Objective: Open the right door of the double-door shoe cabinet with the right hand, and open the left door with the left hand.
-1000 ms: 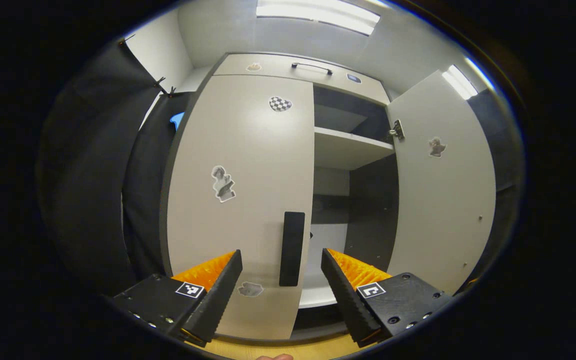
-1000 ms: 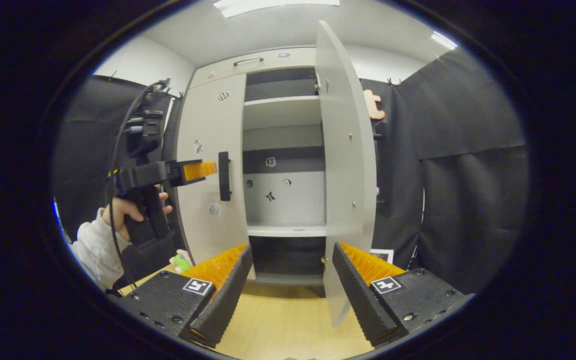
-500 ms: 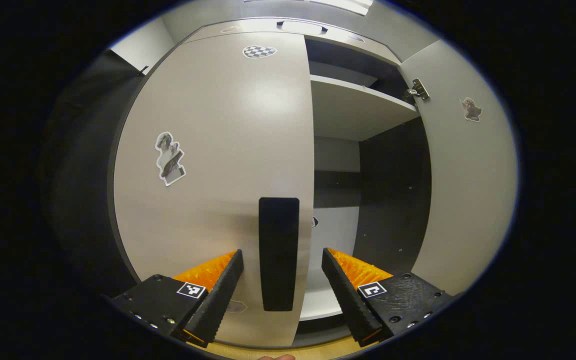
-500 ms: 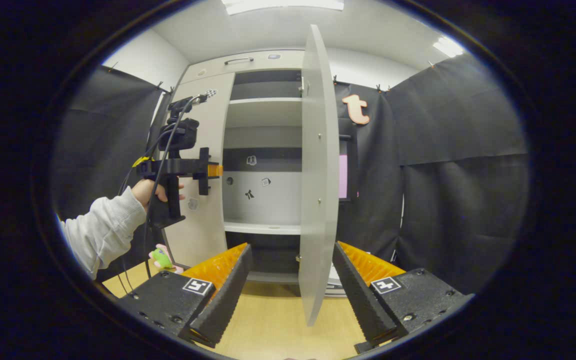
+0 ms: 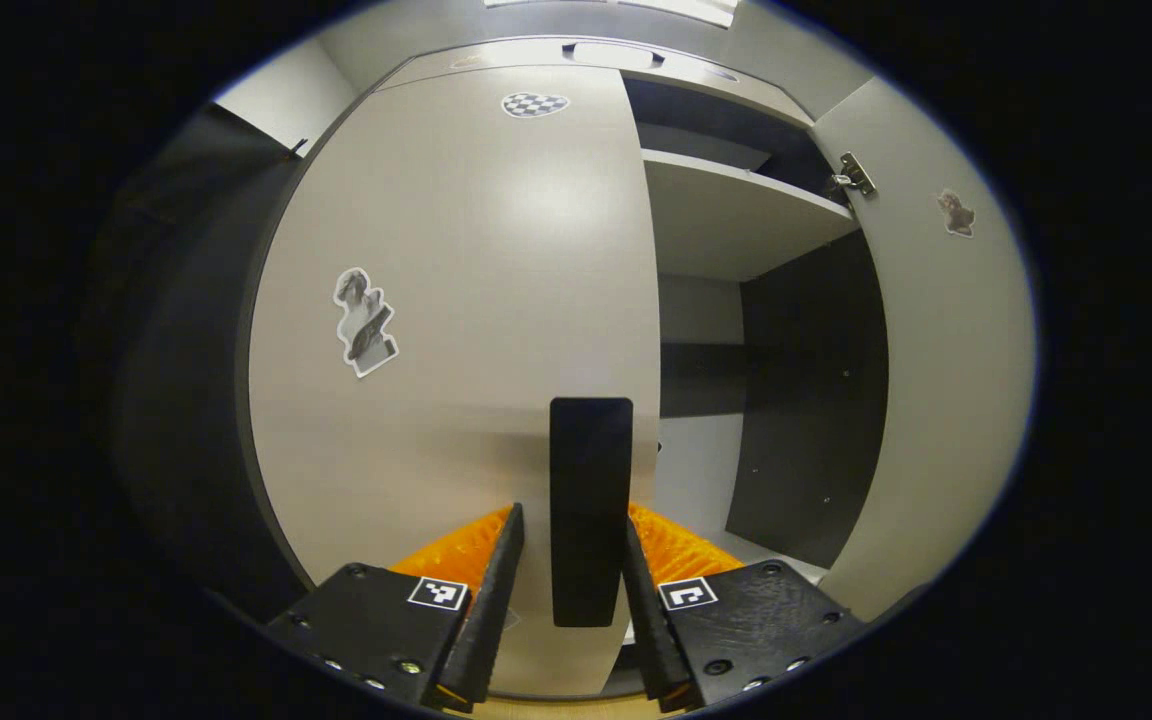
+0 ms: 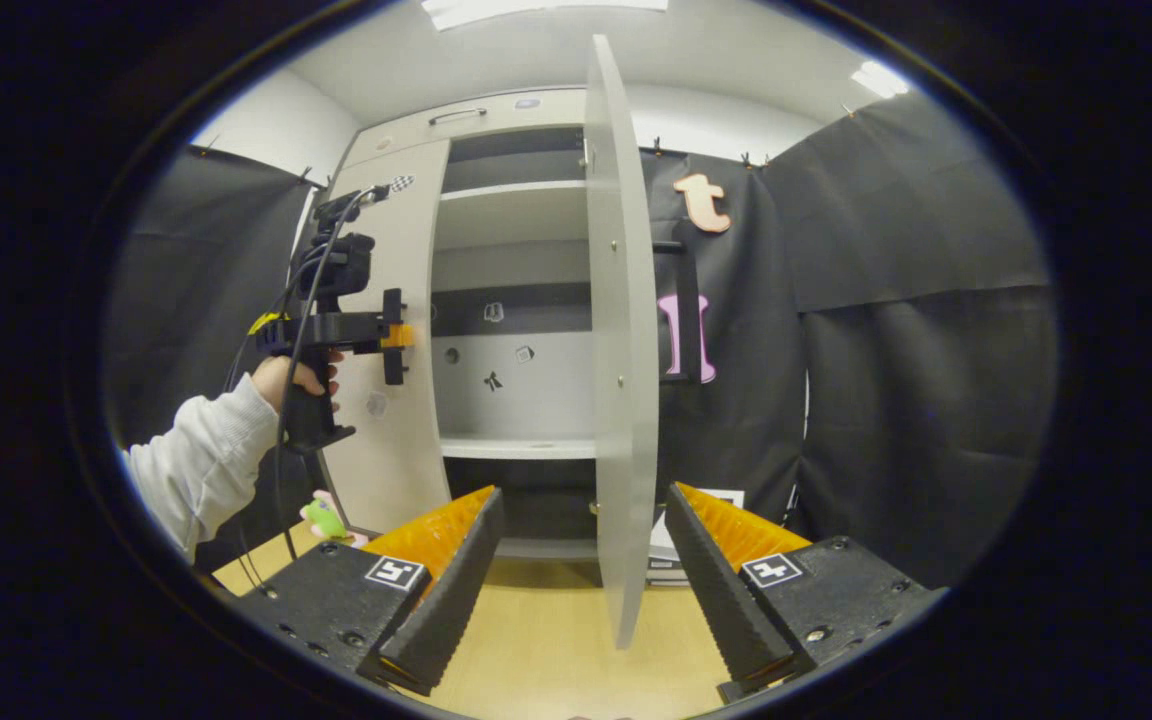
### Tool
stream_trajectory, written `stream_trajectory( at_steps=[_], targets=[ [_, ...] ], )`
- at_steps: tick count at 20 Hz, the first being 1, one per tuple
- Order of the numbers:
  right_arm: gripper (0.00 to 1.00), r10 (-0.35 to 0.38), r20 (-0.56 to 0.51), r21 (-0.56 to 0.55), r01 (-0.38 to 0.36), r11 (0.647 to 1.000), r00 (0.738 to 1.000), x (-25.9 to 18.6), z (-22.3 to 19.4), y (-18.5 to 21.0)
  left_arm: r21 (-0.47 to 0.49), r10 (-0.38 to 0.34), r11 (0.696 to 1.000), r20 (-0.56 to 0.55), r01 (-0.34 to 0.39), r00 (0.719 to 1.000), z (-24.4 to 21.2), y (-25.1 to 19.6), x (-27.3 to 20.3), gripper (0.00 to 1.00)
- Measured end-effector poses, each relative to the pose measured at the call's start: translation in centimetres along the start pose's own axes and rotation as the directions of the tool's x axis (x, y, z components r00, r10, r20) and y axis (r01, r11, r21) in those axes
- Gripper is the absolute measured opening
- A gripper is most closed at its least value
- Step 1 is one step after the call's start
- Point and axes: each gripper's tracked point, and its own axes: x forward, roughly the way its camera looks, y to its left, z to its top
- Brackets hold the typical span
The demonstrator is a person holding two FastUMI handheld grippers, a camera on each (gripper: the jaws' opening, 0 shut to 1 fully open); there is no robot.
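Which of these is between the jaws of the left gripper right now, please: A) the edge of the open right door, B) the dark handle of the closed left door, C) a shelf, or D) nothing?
B: the left gripper has its jaws closed in on the dark handle of the left door.

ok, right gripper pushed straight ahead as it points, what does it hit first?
Probably the open right door, edge-on between the open right gripper's fingers; depth is unclear.
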Motion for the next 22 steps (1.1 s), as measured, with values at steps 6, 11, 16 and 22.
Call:
stream_trajectory(
  at_steps=[6, 11, 16, 22],
  targets=[
    [0.96, -0.002, -0.008, 0.004, 0.002, 1.000, 1.000, -0.5, -0.4, -0.4, 0.005, -0.007, 1.000, 0.006, 0.007, 1.000, -0.2, 0.1, 0.2, 0.13],
    [0.96, 0.001, -0.008, 0.003, -0.001, 1.000, 1.000, -0.6, -0.8, -0.7, 0.025, 0.015, 1.000, -0.023, -0.014, 1.000, 0.0, 0.1, -1.8, 0.10],
    [0.96, 0.008, -0.015, 0.004, -0.008, 1.000, 1.000, -1.2, -1.2, -0.2, 0.052, 0.013, 0.999, 0.004, -0.013, 1.000, 0.9, 0.8, -7.0, 0.10],
    [1.00, 0.052, -0.004, -0.009, -0.052, 0.999, 0.999, -1.5, -0.7, 2.1, 0.053, 0.049, 0.997, -0.001, -0.049, 0.999, 0.5, 4.7, -13.4, 0.10]
  ],
)
